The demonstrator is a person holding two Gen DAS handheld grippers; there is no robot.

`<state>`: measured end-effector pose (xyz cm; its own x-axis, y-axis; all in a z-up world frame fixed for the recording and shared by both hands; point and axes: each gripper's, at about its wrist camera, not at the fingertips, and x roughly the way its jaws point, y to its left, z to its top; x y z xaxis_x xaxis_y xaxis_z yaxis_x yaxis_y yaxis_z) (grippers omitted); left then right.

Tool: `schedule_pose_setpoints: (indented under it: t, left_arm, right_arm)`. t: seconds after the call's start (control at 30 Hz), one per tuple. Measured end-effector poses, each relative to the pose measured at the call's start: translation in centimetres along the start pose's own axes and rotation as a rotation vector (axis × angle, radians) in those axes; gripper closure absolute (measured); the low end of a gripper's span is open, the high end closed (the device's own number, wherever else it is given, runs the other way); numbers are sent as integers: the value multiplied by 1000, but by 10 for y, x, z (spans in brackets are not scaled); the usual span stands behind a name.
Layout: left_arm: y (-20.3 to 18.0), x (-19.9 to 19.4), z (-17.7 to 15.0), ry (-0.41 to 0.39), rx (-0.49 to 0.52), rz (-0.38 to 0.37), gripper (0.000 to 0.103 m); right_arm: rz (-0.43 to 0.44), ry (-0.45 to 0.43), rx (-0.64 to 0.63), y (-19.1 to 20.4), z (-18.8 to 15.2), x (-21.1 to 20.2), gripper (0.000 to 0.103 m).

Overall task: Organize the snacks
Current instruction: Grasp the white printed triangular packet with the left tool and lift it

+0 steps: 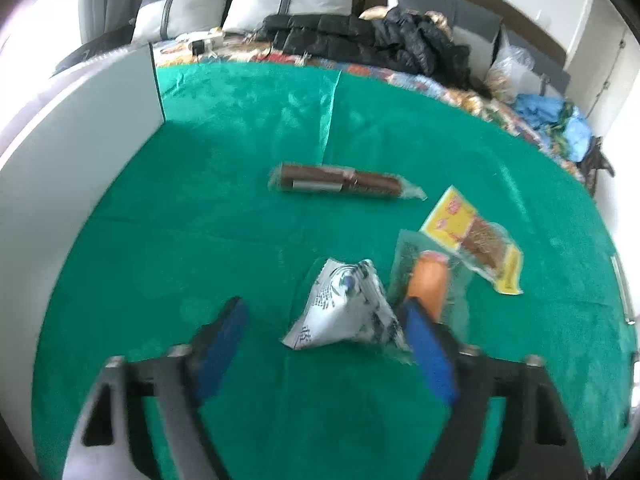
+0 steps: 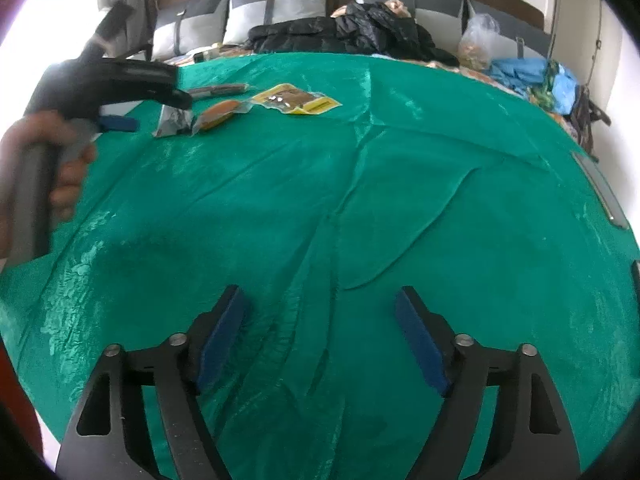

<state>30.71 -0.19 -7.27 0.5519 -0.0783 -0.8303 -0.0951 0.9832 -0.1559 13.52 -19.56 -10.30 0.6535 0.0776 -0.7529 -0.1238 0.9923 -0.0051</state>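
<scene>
Four snacks lie on the green cloth. A white printed pouch sits between the fingers of my left gripper. The right pad is at the pouch's edge and the left pad stands well apart, so the gripper is open. Just right of it lies an orange sausage in clear wrap, then a yellow packet. A brown biscuit roll lies farther back. My right gripper hovers open over bare cloth. The right wrist view shows the pouch far to the left.
A white panel stands along the cloth's left side. Pillows, a black jacket and bags line the far end of the bed. A hand holds the left gripper's handle at the left of the right wrist view.
</scene>
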Motion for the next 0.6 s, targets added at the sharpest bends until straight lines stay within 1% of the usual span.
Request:
schedule_pose_setpoints:
  t: [0.03,0.07,0.1,0.17,0.3,0.4,0.43,0.5,0.6]
  left_arm:
    - [0,1,-1,-27,6,20,54]
    - [0,-1,-2,-50,25,23,59]
    - [2,-1,-4,-50,36,4,59]
    - [7,-8,-11,-62,60,-4,61]
    - [24,-35,-32,-68,136,-26,61]
    - [42,-62,-57,-35,174,-66,61]
    - [50,-72,-69,-21,189,-72,61]
    - [60,-87,-87,-10,208,-71,60]
    - [72,-99,-105,-4,214,-69,59]
  right_arm:
    - [1,0,0,-1,0,0,21]
    - [3,0,1,-1,0,0,21]
    - [4,0,0,-1,0,0,21]
    - [4,0,-1,-1,0,0,20]
    - [4,0,-1,-1,0,1,20]
    - [2,-1,-1,-1,0,1,20]
    - [1,-1,-1,-1,0,1,20]
    - [-1,-2,-1,-1,0,1,20]
    - [-4,-3,0,1,0,1,20]
